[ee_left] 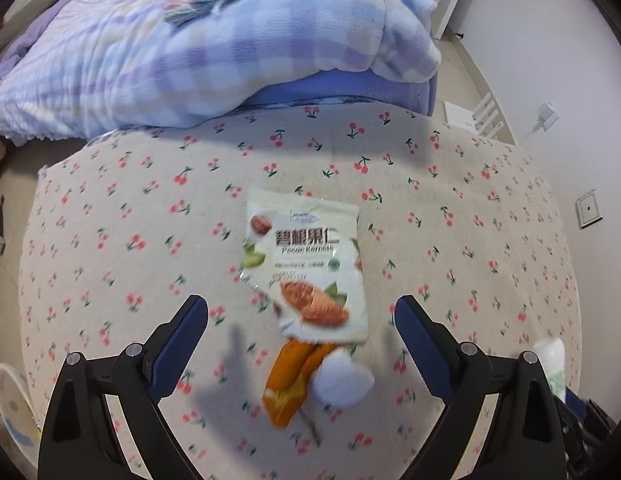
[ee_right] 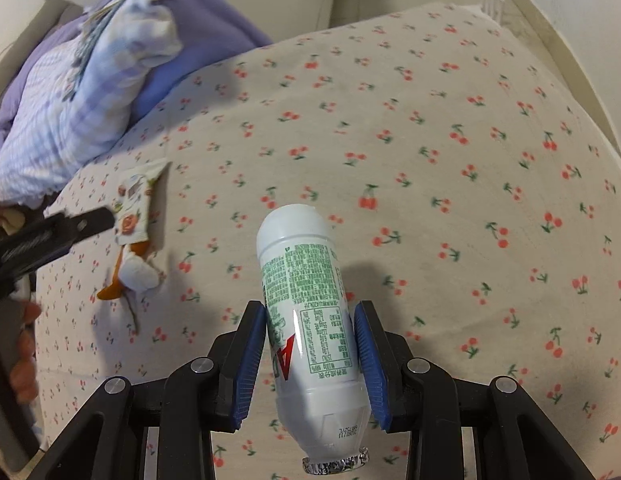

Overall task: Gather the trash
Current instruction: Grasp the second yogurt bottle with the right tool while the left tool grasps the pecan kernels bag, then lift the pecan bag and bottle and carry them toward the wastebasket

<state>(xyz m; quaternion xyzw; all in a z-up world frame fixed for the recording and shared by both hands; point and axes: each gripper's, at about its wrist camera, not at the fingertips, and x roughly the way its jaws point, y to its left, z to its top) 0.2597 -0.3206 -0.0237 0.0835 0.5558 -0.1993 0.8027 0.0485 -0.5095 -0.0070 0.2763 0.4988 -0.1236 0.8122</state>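
Observation:
A white pecan snack wrapper [ee_left: 308, 264] lies on the cherry-print bedsheet [ee_left: 110, 240]. Just nearer me lie an orange wrapper [ee_left: 288, 380] and a white crumpled tissue [ee_left: 342, 380]. My left gripper [ee_left: 302, 312] is open, hovering above this pile with a finger on either side. My right gripper [ee_right: 310, 316] is shut on a white drink bottle with green print [ee_right: 306, 312], held above the sheet with its foil mouth toward me. The right wrist view also shows the snack wrapper [ee_right: 136, 204], the tissue [ee_right: 140, 274] and one left fingertip [ee_right: 94, 220] at the left.
A rumpled lilac and blue checked blanket [ee_left: 190, 52] is piled at the far side of the bed. A white wall [ee_left: 550, 40] with a socket plate [ee_left: 588, 210] runs along the right. A pale round container rim [ee_left: 6, 400] shows at the lower left.

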